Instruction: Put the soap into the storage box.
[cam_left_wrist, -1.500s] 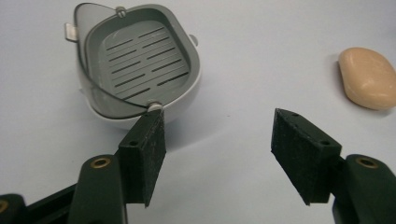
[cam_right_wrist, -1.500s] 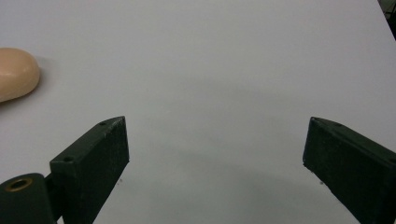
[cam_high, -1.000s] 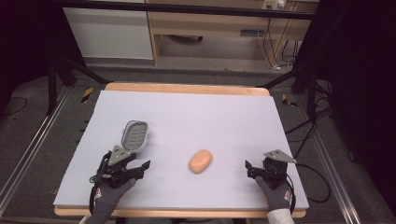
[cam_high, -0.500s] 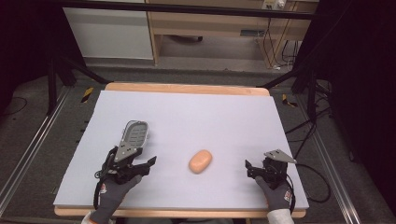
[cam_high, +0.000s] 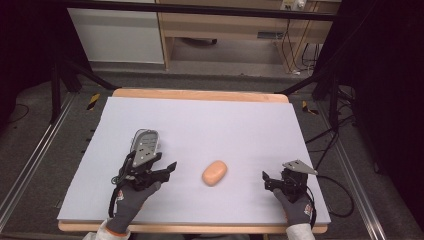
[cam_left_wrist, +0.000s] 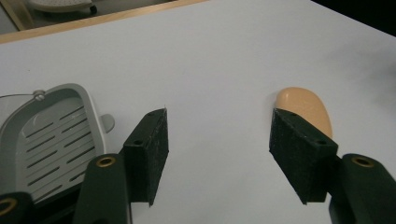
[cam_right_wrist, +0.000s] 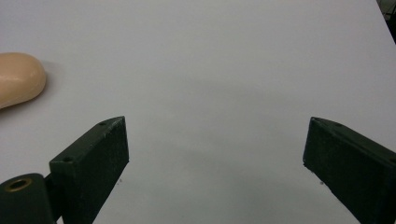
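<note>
table (cam_high: 200, 95): wooden edge showing past the far side of both tools; it carries everything below.
mat (cam_high: 235, 125): pale lilac sheet over nearly the whole top, lying under both tools and running on ahead of their jaws.
left hand (cam_high: 131, 200): in a grey glove, behind its tool, coming in from the near edge.
right hand (cam_high: 295, 205): in a grey glove, behind its tool, near the mat's near right corner.
left gripper (cam_high: 161, 165): released; in its own view (cam_left_wrist: 217, 126) the two black jaws stand apart with bare mat between them and grasp nothing. the gap is narrower than the other tool's.
right gripper (cam_high: 267, 181): released; in its own view (cam_right_wrist: 215, 135) the jaws are spread wide over bare mat, with nothing between them.
soap dish (cam_high: 145, 142): grey slotted tray lying flat just beyond the left tool's body in the high view; in the left gripper view (cam_left_wrist: 51, 130) it sits outside the left-hand jaw, close beside it, not between the jaws.
soap bar (cam_high: 214, 172): peach oval lying flat between the two tools, nearer the left one. in the left gripper view (cam_left_wrist: 303, 105) it lies just past the tip of the right-hand jaw, partly hidden behind it; whether they touch i cannot tell. in the right gripper view (cam_right_wrist: 18, 77) it is ahead and off to the left, well apart from those jaws.
</note>
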